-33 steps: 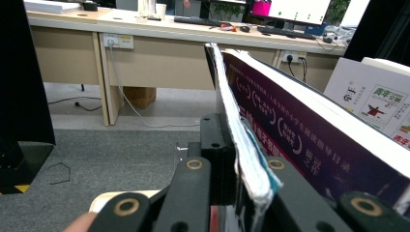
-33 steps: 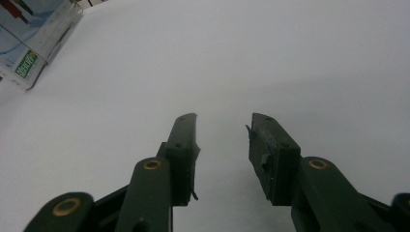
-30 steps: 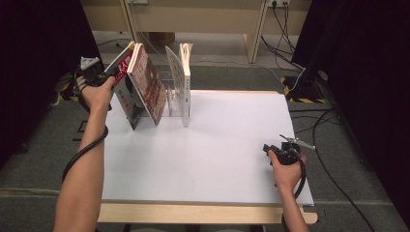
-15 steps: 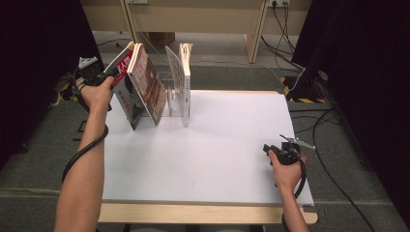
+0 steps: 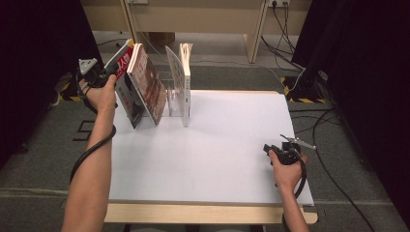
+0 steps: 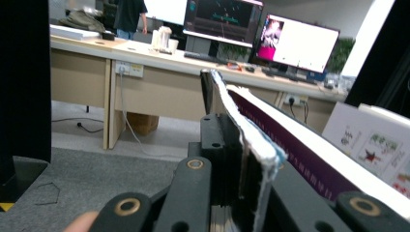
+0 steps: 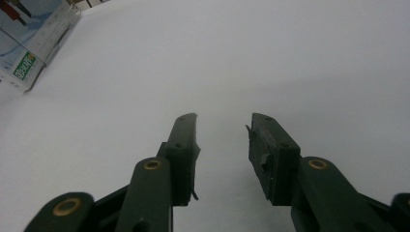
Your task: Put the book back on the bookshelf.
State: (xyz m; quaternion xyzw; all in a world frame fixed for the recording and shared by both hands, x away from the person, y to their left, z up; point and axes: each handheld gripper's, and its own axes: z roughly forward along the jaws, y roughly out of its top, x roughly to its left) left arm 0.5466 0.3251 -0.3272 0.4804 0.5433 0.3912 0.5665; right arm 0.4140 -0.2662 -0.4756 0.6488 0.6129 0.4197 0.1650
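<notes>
Red-and-white paperback book (image 5: 122, 63) leans tilted at the clear acrylic rack's (image 5: 176, 84) left end, top edge clamped tight in the left gripper (image 5: 112, 70); right gripper (image 7: 222, 145) idles half-open, empty; a loosened pinch could topple it off the white table (image 5: 217, 145)

Your high view is evenly lit from above: the white tabletop (image 5: 217, 154) reads bright, and black curtains at both sides swallow the edges. Shadows are soft and faint. In your left gripper view, the book (image 6: 251, 140) between the fingers (image 6: 212, 145) is blurred, while the monitors (image 6: 300, 43) beyond them glare. In your right gripper view, the tabletop beyond the fingers (image 7: 186, 140) is pale and featureless.
</notes>
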